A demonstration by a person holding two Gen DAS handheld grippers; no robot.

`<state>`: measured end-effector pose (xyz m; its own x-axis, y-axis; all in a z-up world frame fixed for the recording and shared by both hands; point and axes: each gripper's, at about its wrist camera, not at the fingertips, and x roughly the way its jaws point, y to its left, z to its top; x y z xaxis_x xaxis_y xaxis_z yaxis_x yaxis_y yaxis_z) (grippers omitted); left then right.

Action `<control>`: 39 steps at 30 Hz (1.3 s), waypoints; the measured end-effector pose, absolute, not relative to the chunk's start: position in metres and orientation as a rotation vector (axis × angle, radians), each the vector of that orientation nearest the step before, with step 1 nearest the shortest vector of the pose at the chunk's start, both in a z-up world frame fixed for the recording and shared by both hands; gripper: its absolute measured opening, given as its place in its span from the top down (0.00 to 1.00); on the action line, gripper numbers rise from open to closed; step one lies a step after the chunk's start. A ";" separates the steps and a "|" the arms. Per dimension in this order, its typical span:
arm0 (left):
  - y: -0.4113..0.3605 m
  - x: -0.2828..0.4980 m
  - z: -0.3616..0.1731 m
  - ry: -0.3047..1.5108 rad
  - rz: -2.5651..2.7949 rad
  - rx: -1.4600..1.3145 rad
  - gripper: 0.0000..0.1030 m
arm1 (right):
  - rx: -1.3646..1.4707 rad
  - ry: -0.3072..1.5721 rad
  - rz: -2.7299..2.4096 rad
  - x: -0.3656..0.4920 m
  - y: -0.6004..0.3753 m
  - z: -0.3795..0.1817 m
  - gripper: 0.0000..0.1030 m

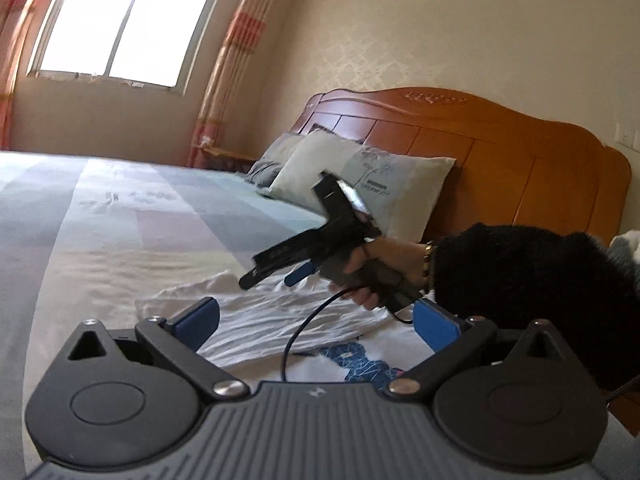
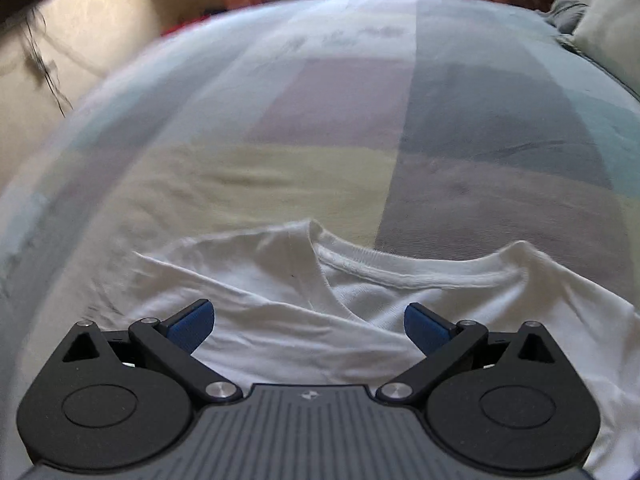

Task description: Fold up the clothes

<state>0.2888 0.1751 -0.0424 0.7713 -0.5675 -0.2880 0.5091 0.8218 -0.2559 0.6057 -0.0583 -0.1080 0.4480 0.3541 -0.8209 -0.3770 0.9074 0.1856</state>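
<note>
A white T-shirt (image 2: 360,300) lies on the bed, its collar toward the far side and one sleeve folded over the chest. In the left wrist view the shirt (image 1: 280,320) shows a blue print (image 1: 360,364) near my fingers. My left gripper (image 1: 320,320) is open and empty, low over the shirt. My right gripper (image 2: 310,324) is open and empty, just above the shirt below the collar. It also shows in the left wrist view (image 1: 276,272), held in a hand with a black sleeve, its jaws apart above the shirt.
The bed has a pastel patchwork cover (image 2: 320,120). Pillows (image 1: 360,184) lean on a wooden headboard (image 1: 500,152) at the far end. A window (image 1: 124,20) and striped curtains (image 1: 236,60) are behind. A black cable (image 1: 304,328) hangs from the right gripper.
</note>
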 end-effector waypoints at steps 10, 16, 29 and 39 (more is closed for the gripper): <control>0.172 0.297 -0.051 0.405 -0.574 -0.180 0.01 | -0.039 0.908 0.387 0.619 -0.044 -0.107 0.00; 0.173 0.297 -0.051 0.393 -0.585 -0.192 0.01 | 0.040 1.002 0.482 0.607 -0.026 -0.107 0.00; 0.179 0.292 -0.050 0.384 -0.587 -0.205 0.01 | -0.012 0.865 0.575 0.600 0.006 -0.087 0.00; 0.172 0.296 -0.053 0.399 -0.592 -0.184 0.01 | -0.097 0.876 0.531 0.628 0.043 -0.138 0.00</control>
<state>0.2956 0.1725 -0.0526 0.7565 -0.5749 -0.3118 0.5047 0.8163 -0.2809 0.6281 0.0432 -0.1375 0.5201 0.4031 -0.7530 -0.4806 0.8669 0.1322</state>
